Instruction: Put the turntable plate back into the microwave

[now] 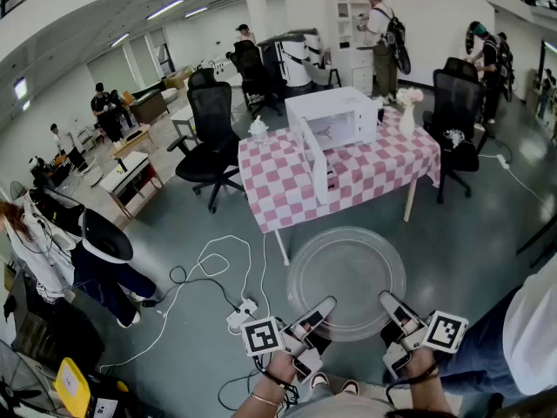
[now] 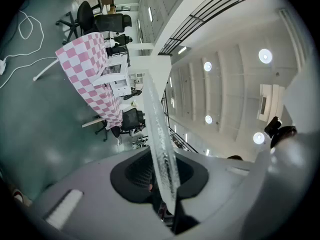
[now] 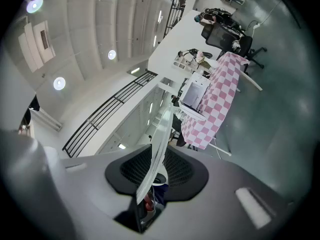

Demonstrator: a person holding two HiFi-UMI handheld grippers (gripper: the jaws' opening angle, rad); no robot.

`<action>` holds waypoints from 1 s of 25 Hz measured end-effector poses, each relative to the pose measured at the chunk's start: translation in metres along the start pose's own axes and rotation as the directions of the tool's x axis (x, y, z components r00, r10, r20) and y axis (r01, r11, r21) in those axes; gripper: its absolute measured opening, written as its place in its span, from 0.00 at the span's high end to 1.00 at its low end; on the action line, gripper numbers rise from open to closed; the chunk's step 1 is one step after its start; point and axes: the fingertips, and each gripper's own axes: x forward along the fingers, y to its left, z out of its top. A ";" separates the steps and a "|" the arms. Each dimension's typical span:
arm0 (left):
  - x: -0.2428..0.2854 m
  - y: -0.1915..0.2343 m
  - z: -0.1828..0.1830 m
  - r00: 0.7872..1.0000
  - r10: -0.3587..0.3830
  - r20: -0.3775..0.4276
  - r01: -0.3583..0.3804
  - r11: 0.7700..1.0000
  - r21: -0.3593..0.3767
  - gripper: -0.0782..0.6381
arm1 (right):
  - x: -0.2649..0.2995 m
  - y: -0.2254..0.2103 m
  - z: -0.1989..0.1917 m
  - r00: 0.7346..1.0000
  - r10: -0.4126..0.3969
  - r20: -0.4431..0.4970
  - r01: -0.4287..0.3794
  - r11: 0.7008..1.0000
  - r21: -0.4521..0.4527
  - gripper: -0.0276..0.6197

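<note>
A round clear glass turntable plate (image 1: 346, 279) hangs flat over the floor, a short way in front of the checked table. My left gripper (image 1: 318, 312) is shut on its near left rim and my right gripper (image 1: 388, 305) is shut on its near right rim. In the left gripper view the plate (image 2: 161, 139) shows edge-on between the jaws; the right gripper view shows the plate's edge (image 3: 157, 154) the same way. The white microwave (image 1: 332, 117) stands on the table with its door (image 1: 309, 153) swung open toward me.
The pink-and-white checked table (image 1: 374, 174) also bears a white vase of flowers (image 1: 407, 111) and a small white bottle (image 1: 258, 130). Black office chairs (image 1: 211, 129) stand around it. White cables and a power strip (image 1: 242, 313) lie on the floor at left. People stand at the back.
</note>
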 end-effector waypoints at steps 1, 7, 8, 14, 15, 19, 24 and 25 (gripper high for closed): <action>0.000 0.000 -0.001 1.000 0.001 0.000 -0.001 1.000 -0.002 0.83 | -0.001 0.000 -0.001 1.000 -0.005 0.000 0.005 1.000 0.003 0.82; -0.002 -0.001 0.003 1.000 -0.008 -0.002 0.008 1.000 0.000 0.83 | 0.002 0.002 -0.002 1.000 -0.002 0.004 0.002 1.000 -0.003 0.82; -0.002 0.000 0.004 1.000 -0.010 -0.004 0.010 1.000 0.000 0.83 | 0.002 0.002 -0.002 1.000 -0.006 0.006 0.006 1.000 -0.003 0.82; -0.001 -0.001 0.014 0.999 -0.033 -0.020 0.033 0.999 -0.001 0.83 | 0.012 0.005 -0.003 1.000 -0.001 0.009 0.001 1.000 -0.022 0.82; -0.001 0.000 0.017 0.999 -0.037 -0.025 0.037 0.999 0.005 0.82 | 0.015 0.005 -0.003 1.000 -0.002 0.009 0.003 1.000 -0.029 0.82; 0.001 0.004 0.030 0.998 -0.053 -0.041 0.054 0.998 0.014 0.83 | 0.026 0.003 -0.001 1.000 -0.007 0.024 0.008 1.000 -0.026 0.82; 0.008 0.013 0.042 0.996 -0.064 -0.055 0.065 0.998 0.013 0.83 | 0.036 -0.010 -0.001 0.998 -0.041 0.043 0.041 0.999 0.008 0.82; 0.010 0.016 0.043 0.997 -0.060 -0.058 0.060 0.998 0.006 0.82 | 0.037 -0.013 0.001 0.998 -0.050 0.042 0.049 0.999 0.014 0.82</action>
